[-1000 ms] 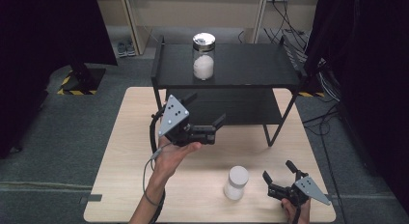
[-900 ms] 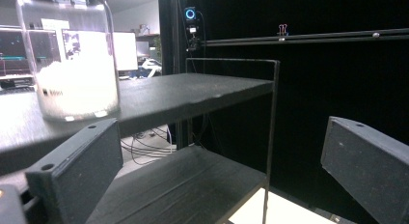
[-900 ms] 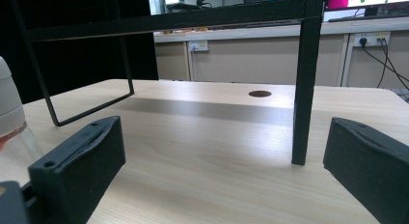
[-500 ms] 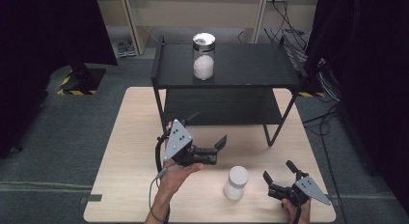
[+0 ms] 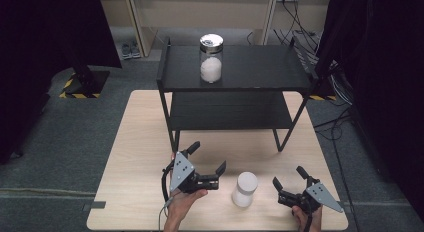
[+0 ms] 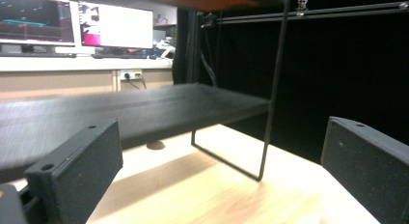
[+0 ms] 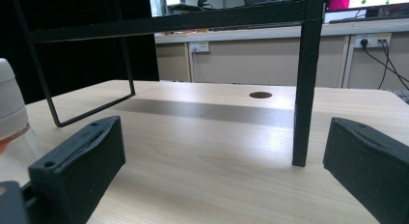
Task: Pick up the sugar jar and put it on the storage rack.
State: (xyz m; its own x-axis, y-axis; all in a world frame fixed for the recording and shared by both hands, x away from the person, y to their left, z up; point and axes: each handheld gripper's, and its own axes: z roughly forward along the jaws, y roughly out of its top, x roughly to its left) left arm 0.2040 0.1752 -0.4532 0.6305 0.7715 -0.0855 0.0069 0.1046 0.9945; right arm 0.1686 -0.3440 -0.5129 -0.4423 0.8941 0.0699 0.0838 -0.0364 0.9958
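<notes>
A white-capped jar (image 5: pixel 245 189) stands upright on the wooden table (image 5: pixel 135 142), close to its near edge and a little right of the middle. It sits between the two tools, touching neither. The left gripper (image 5: pixel 207 160) is just to the jar's left, jaws spread wide with nothing in them, one jaw reaching toward the jar. The right gripper (image 5: pixel 289 177) lies near the table's near right corner, a bit farther from the jar, jaws also wide apart and empty. In the right gripper view the jar (image 7: pixel 10 113) shows at the left edge, outside the left jaw. Behind them a black two-tier shelf (image 5: pixel 240 72) stands on the far half of the table, with a glass jar (image 5: pixel 211 58) on its top, well apart from both grippers.
</notes>
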